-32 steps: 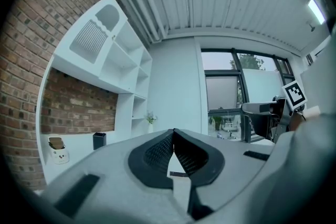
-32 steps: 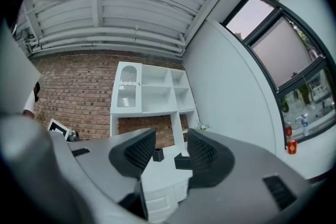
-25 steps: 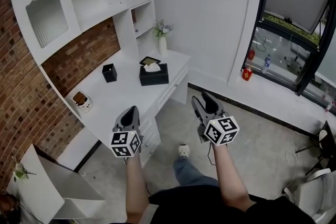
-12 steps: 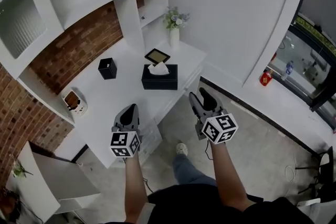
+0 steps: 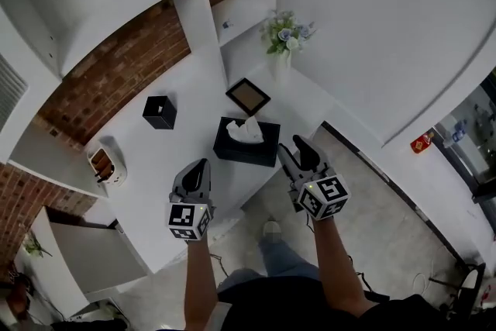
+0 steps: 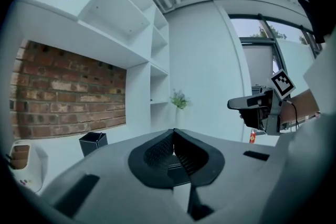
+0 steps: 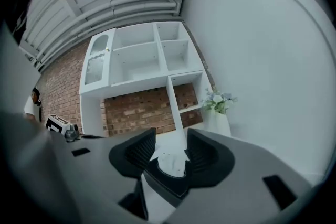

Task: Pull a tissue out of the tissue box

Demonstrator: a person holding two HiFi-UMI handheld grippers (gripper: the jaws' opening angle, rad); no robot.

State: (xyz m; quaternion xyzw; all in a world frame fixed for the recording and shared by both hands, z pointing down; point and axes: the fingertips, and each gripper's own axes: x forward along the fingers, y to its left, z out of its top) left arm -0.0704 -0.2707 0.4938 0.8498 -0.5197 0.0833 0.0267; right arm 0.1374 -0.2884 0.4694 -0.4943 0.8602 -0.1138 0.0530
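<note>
Head view: the left gripper [image 5: 203, 165] hangs over the front edge of the white desk [image 5: 167, 155]. The right gripper [image 5: 296, 145] is level with it, just off the desk's corner. The black rectangular tissue box [image 5: 256, 153] sits on the desk just ahead of both, nearer the right gripper's tips and touched by neither. A crumpled white tissue [image 5: 246, 131] stands out of its top slot. Ahead and to the left of the left gripper stands a small black cube-shaped container [image 5: 159, 112]. Beyond the box lie a dark square frame [image 5: 248, 96] and a white vase of flowers [image 5: 287, 39].

Left gripper view: the left gripper's [image 6: 173, 131] jaws are pressed together with nothing between them. The cube container is ahead to its left, and the right gripper is out to its right.

Right gripper view: the right gripper's [image 7: 170, 136] jaws stand well apart and grip nothing. The tissue box [image 7: 175, 182] lies straight ahead, seen through the gap, with the tissue [image 7: 170, 162] centred between the jaw tips. The vase is ahead to the right.
</note>
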